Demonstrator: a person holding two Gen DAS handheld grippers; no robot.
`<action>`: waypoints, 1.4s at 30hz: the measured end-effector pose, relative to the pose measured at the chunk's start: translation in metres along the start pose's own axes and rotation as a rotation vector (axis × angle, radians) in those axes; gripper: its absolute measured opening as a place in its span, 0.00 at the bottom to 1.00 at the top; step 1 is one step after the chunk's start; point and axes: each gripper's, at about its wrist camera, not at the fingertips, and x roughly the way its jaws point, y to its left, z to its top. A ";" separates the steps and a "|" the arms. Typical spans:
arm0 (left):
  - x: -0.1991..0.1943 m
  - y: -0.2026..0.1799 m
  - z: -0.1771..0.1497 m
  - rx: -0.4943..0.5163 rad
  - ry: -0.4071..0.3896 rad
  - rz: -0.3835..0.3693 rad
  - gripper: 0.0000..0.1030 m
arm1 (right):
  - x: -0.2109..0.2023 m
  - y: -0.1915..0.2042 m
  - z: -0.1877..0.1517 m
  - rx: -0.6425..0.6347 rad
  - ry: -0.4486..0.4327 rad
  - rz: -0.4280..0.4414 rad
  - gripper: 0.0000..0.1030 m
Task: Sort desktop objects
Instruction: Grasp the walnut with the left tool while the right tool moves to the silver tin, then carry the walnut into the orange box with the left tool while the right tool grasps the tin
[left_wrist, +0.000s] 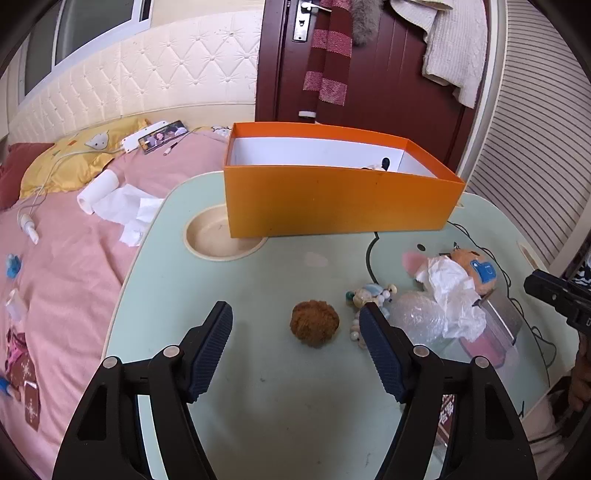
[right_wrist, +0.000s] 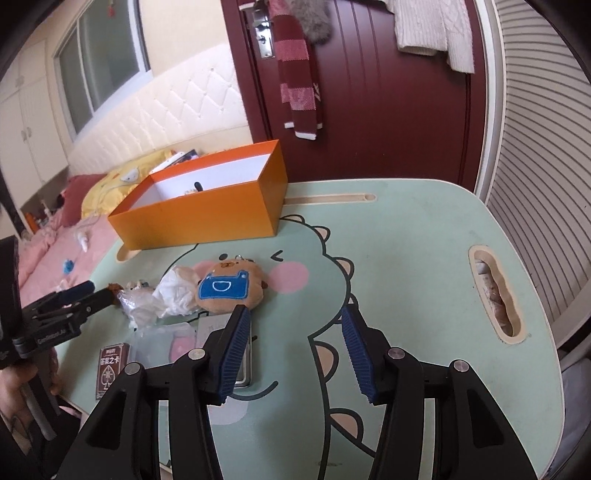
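An orange box (left_wrist: 332, 199) with a white inside stands at the back of the green lap table (left_wrist: 258, 369); a small dark item lies in it. My left gripper (left_wrist: 297, 314) is open, its fingers either side of a brown fuzzy ball (left_wrist: 314, 327) just ahead. A beaded charm (left_wrist: 371, 295), crumpled tissue (left_wrist: 448, 288), bubble wrap (left_wrist: 417, 314) and a brown plush bear (left_wrist: 476, 269) lie to its right. My right gripper (right_wrist: 293, 317) is open and empty over the dinosaur print, beside the plush bear (right_wrist: 229, 286) and a metal tin (right_wrist: 243, 354).
A card pack (right_wrist: 110, 363) and a clear pouch (right_wrist: 166, 343) lie near the table's front left edge. The table has a round cup recess (left_wrist: 218, 236) and a handle slot (right_wrist: 496, 295). A pink bed (left_wrist: 66, 258) with clutter is left; a door stands behind.
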 end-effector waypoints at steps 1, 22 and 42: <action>0.002 -0.001 0.002 -0.001 0.004 0.001 0.70 | 0.000 0.000 0.000 0.000 0.003 0.001 0.50; -0.017 0.013 -0.005 -0.016 -0.063 0.016 0.29 | 0.007 0.011 -0.007 -0.060 0.009 0.008 0.51; -0.014 0.011 -0.005 -0.033 -0.042 0.003 0.29 | 0.034 0.043 -0.022 -0.218 0.076 -0.034 0.62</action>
